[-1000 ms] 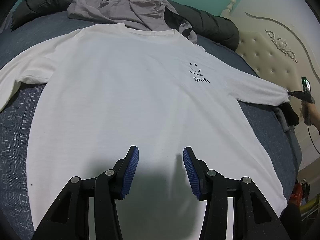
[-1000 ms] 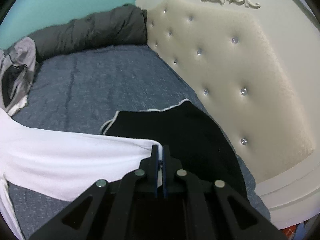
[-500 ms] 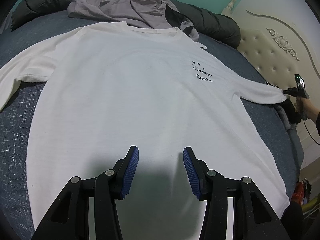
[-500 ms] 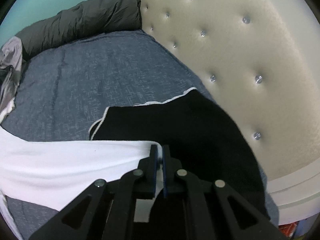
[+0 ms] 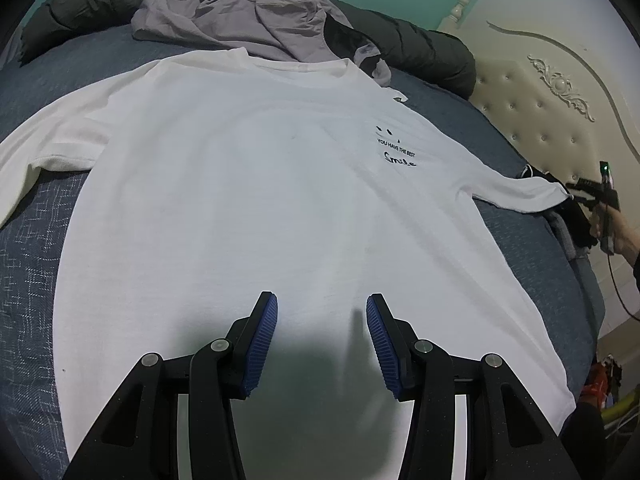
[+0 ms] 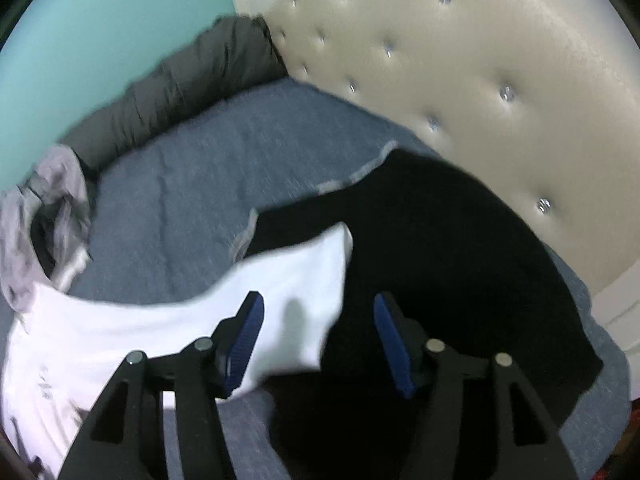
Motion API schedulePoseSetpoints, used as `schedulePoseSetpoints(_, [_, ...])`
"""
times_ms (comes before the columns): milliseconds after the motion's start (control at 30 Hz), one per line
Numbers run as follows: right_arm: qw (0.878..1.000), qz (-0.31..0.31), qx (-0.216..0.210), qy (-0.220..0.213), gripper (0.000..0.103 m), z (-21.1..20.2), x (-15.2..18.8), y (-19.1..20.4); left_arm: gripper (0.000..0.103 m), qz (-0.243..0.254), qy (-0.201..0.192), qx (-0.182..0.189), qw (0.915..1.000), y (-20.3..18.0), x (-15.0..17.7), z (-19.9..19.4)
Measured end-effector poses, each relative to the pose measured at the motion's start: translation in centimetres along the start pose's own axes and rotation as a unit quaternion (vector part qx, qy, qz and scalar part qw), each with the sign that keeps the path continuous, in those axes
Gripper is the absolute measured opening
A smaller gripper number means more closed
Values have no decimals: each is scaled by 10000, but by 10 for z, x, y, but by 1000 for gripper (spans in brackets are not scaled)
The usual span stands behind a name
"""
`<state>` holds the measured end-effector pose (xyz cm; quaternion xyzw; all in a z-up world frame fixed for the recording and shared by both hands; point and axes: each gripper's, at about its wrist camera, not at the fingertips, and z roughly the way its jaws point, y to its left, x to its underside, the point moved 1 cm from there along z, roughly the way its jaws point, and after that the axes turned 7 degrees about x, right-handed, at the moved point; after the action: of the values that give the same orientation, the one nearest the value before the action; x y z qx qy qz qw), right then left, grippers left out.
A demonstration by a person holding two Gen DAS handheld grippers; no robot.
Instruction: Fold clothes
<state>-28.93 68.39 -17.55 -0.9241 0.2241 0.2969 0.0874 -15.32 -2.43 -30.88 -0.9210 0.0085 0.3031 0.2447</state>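
white shirt [image 5: 260,184] chest print "YOU HAVE THE BEST Smile"

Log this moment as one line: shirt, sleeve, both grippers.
white shirt: spread flat on bed | sleeve: end on black garment | right gripper: jaws opening over sleeve | left gripper: open, empty

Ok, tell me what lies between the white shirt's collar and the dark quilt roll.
A crumpled grey garment lies between the white shirt collar and the dark quilt roll, seen in the left wrist view.

Dim, even light; right wrist view motion-blurred (fisheye edges warp, w/ vignetting).
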Motion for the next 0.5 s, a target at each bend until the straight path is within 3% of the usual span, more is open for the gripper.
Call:
schedulePoseSetpoints(67, [10000, -29, -47, 66, 50, 4, 7, 2, 50, 4, 1, 2, 10000, 0, 0, 0])
schedulePoseSetpoints(133, [9999, -141, 25, -22, 18, 2, 10, 5, 50, -3, 4, -2, 10000, 1, 0, 0])
schedulePoseSetpoints(200, [9996, -237, 145, -55, 3, 1, 9, 7, 50, -14, 4, -9, 10000, 2, 0, -1])
schedulePoseSetpoints(500, [9970, -240, 668, -313, 1, 1, -15, -15, 50, 12, 36, -16, 10000, 0, 0, 2])
